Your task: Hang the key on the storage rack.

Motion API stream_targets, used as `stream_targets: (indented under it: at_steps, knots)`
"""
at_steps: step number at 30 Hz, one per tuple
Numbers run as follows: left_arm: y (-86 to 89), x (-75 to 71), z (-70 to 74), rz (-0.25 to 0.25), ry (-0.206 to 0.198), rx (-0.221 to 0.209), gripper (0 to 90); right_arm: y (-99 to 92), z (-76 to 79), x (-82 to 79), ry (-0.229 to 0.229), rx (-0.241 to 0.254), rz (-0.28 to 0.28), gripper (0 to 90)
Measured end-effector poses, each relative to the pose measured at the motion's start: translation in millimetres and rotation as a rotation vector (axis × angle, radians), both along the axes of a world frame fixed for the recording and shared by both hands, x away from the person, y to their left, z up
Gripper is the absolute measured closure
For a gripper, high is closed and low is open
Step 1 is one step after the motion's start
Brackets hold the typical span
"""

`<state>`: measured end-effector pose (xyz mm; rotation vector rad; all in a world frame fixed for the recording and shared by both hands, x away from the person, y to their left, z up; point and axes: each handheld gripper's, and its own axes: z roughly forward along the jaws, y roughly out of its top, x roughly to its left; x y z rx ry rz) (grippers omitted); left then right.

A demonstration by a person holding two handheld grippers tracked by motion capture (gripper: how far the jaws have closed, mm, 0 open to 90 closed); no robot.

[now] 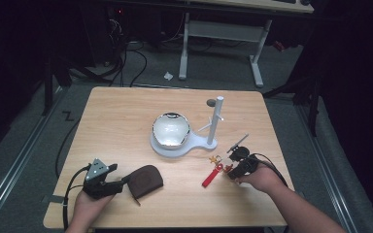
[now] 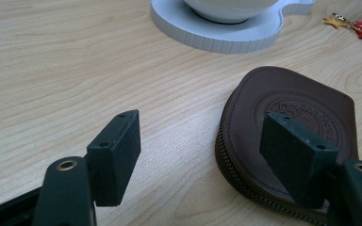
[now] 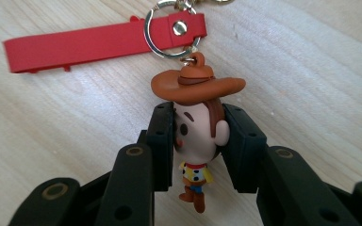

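evidently the right gripper [image 3: 199, 141] pinched the keychain's cowboy figure [image 3: 197, 136] by its head, low on the bench [image 1: 126, 121], probably for lifting; the left gripper [image 2: 207, 146] sat spread beside the pouch [image 2: 287, 141].

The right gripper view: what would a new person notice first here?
A small cowboy figure keychain with a brown hat sits clamped between the right gripper pads, its red strap flat on the wooden table. The left gripper stands open beside a brown leather zip pouch.
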<state>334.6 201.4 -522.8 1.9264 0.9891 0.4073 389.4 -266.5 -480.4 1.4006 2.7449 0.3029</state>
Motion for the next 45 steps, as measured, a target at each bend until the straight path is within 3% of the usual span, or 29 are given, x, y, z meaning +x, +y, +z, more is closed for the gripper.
stream_targets:
  at_steps: [4,9,18,27,35,38,45]
  knots:
    - [-1.7,-1.7,-0.3,-0.015,0.0,0.005,29.7,-2.3,11.1,-1.6,0.007,-0.006,0.007,67.0]
    - [-1.9,-2.2,1.9,-0.01,-0.022,-0.03,29.2,-4.5,20.1,-7.4,0.014,-0.02,0.022,67.1]
    - [-3.0,-0.3,1.1,0.001,-0.058,-0.052,26.3,-9.8,44.2,-18.9,0.015,-0.028,0.013,67.1]
    - [-3.3,-0.3,1.0,0.0,-0.057,-0.067,24.4,-18.4,66.3,-24.4,0.004,-0.039,-0.004,67.1]
    - [-3.0,-4.6,2.5,-0.004,-0.067,-0.073,24.2,-20.0,86.4,-26.7,-0.013,-0.082,-0.002,67.0]
    - [-2.4,-4.0,2.5,-0.002,-0.065,-0.08,24.1,-18.8,96.0,-28.1,-0.015,-0.084,-0.025,67.1]
    - [-2.7,-4.5,1.8,-0.006,-0.063,-0.074,24.0,-18.0,112.7,-23.5,-0.032,-0.081,-0.009,67.1]
